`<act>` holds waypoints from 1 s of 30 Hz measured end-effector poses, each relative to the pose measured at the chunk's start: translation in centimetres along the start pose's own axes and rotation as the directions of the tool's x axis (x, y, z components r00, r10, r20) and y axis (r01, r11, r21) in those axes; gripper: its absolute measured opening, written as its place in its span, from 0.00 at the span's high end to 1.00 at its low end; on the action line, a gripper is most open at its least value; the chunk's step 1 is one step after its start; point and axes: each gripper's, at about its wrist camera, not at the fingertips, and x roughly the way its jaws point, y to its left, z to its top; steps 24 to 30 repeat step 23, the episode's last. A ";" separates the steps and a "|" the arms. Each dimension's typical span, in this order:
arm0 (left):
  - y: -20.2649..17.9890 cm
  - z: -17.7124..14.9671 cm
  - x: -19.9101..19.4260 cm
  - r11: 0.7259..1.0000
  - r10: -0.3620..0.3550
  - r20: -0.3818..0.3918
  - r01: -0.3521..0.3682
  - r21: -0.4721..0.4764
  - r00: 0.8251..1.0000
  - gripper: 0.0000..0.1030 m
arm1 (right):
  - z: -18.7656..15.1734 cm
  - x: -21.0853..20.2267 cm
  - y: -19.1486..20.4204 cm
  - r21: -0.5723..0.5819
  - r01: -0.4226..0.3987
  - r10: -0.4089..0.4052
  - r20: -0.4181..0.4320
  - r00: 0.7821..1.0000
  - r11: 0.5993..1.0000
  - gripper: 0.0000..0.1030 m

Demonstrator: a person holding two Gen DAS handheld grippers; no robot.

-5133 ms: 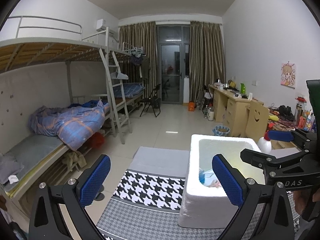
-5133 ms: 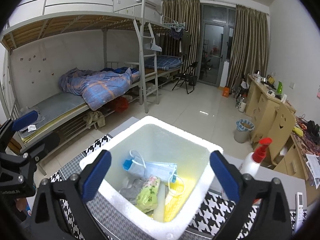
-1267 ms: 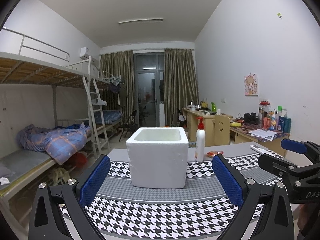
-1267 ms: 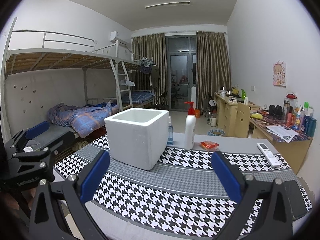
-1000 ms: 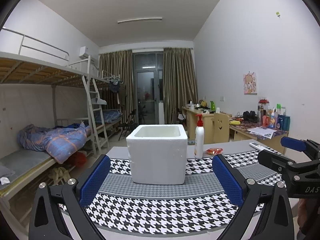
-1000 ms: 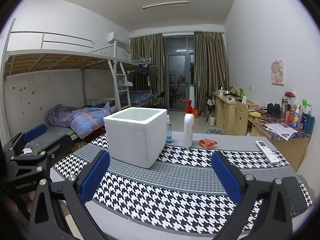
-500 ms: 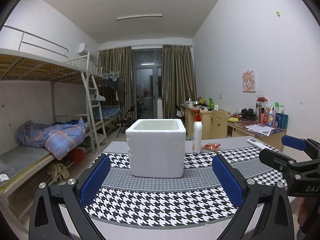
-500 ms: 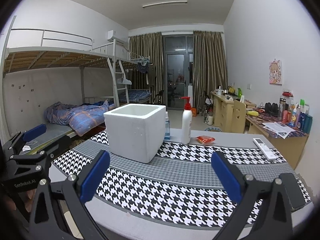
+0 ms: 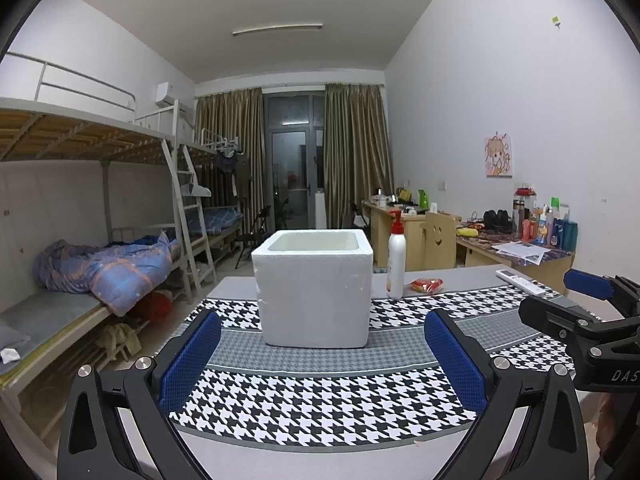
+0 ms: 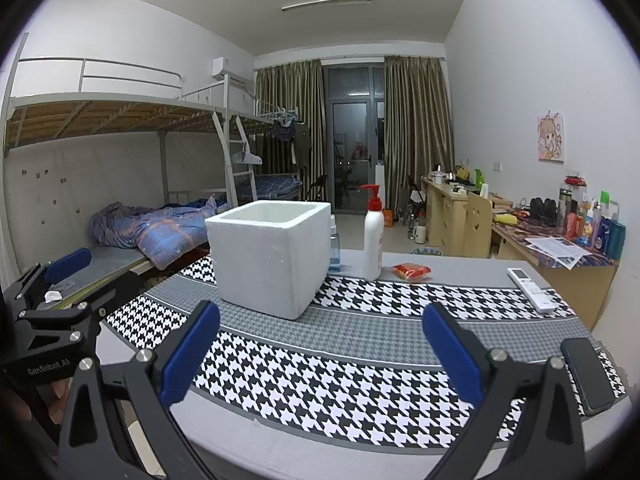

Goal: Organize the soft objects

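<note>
A white foam box stands on a houndstooth cloth on the table; it also shows in the right wrist view. Its inside is hidden from both views. My left gripper is open and empty, held back near the table's front edge, level with the box. My right gripper is open and empty, also near the front edge, to the right of the box. Each gripper shows at the edge of the other's view.
A white pump bottle with a red top, a small blue bottle and a red packet stand behind the box. A white remote and a dark phone lie at the right. Bunk beds left, desks right.
Since five seconds ago both grippers have pulled back from above the box to the table's front edge. Over the last second they dropped slightly lower; the box has not moved.
</note>
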 end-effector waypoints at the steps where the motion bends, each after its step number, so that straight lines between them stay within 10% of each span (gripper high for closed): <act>1: 0.0 0.0 0.0 1.000 0.000 -0.001 0.000 0.000 1.000 0.01 | 0.0 0.0 0.0 0.001 -0.002 0.002 -0.001 1.000 1.000 0.01; 30: -0.3 -0.1 -0.2 1.000 -0.018 0.008 0.018 0.012 1.000 0.01 | -0.2 -0.3 0.1 -0.012 -0.005 0.005 0.003 1.000 1.000 0.01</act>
